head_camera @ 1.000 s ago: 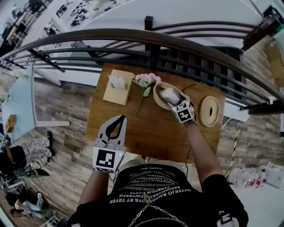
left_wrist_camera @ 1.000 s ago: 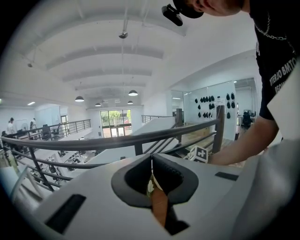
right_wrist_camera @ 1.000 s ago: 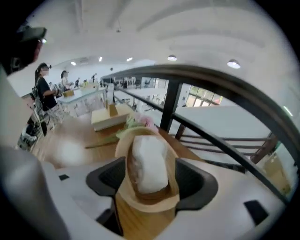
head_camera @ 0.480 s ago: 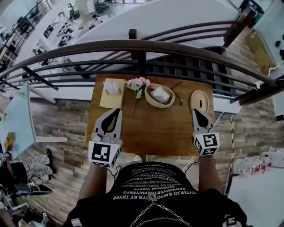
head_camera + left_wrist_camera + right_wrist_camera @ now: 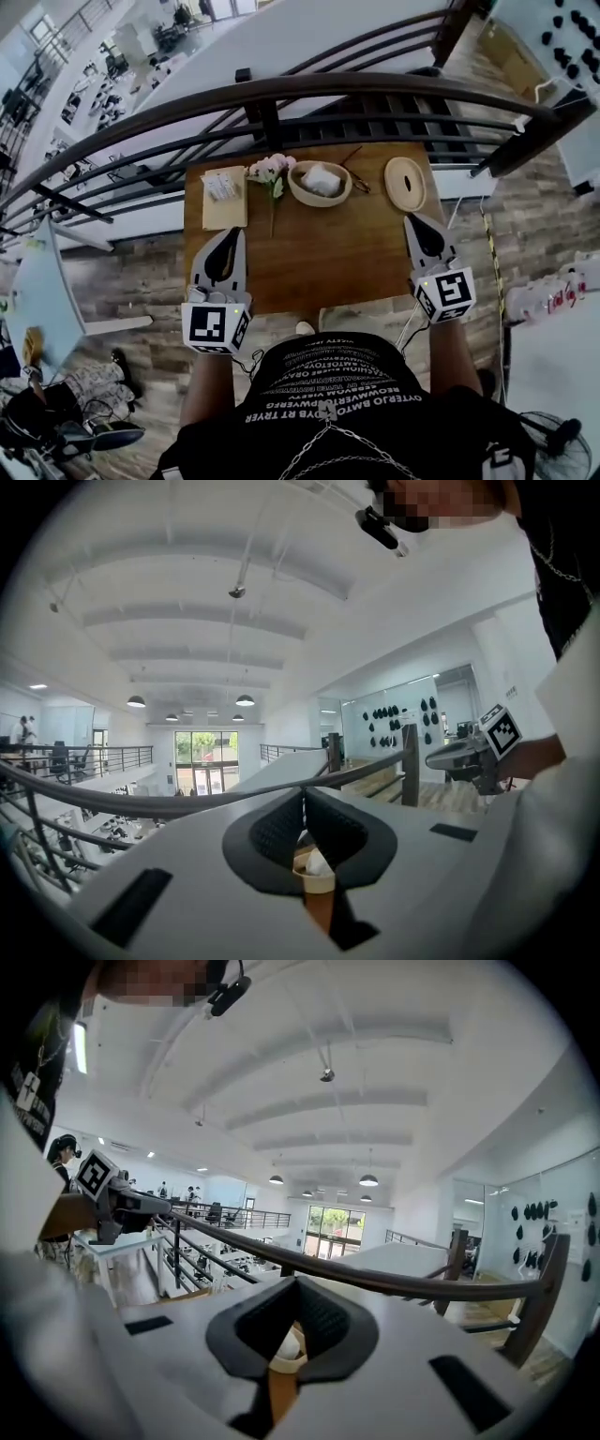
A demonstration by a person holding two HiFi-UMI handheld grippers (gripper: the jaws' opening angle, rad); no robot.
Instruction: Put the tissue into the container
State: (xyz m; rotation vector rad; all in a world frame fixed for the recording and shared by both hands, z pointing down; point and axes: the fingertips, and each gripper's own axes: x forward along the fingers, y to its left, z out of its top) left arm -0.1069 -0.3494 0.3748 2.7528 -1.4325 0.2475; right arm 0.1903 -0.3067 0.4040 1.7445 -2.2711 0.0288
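Grippers, two. Left gripper (image 5: 232, 236) is hanging over the near-left part of the table (image 5: 319, 267), and right gripper (image 5: 413, 221) over its near-right corner. Both are pointing toward 12 o'clock, at the railing (image 5: 328, 89).

Count on the table:
- one bowl (image 5: 298, 193)
- one tissue (image 5: 322, 178)
- one round lid (image 5: 405, 183) with a slot
- one flower sprig (image 5: 270, 170)
- one pale board (image 5: 228, 210) carrying a small white bundle (image 5: 220, 183); what the bundle is, I cannot tell

Tissue is lying inside the bowl, at the far edge of the table, about centre. From the left gripper it is sitting at roughly 1 o'clock, and from the right gripper at roughly 10 o'clock, well apart from both. Lid is lying flat at 3 o'clock of the bowl, near but not touching. Flower is lying just beside the bowl at 9 o'clock, with the board further out that way.

Left gripper view: tips are meeting, jaws clenched, gripping nothing. Bowl and tissue are showing through the gap behind the tips, far off.

Right gripper view: same picture. Jaws are pressed together at the tips and empty, with bowl and tissue showing through the gap. Neither gripper is touching anything on the table.
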